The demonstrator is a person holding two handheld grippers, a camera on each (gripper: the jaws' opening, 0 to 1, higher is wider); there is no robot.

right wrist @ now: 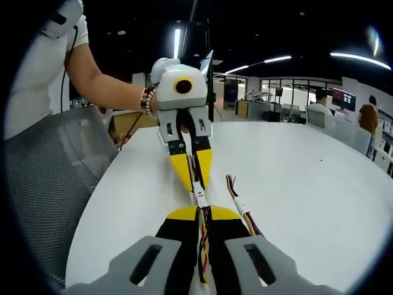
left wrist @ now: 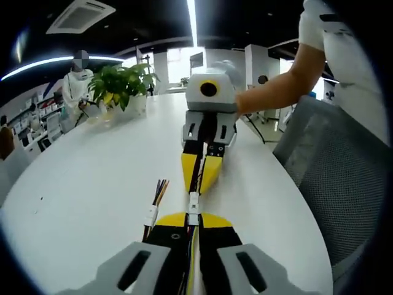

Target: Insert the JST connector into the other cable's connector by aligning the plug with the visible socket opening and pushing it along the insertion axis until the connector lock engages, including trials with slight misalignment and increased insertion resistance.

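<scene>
Spare cable (left wrist: 155, 206) lay loose on the white table (left wrist: 92, 184), left of my tongs. Left gripper (left wrist: 190, 222) was clamped on its wire bundle, the white JST connector (left wrist: 193, 201) sticking out past the tips. Facing it, my right gripper (left wrist: 201, 178) pinched the other cable, tips right at the connector. From the right gripper view, the joint (right wrist: 199, 196) sat between both tongs; whether the lock had caught, I couldn't tell. Risk, I judged: a slight tilt would jam the plug, or the wires would slip through the jaws under push.
</scene>
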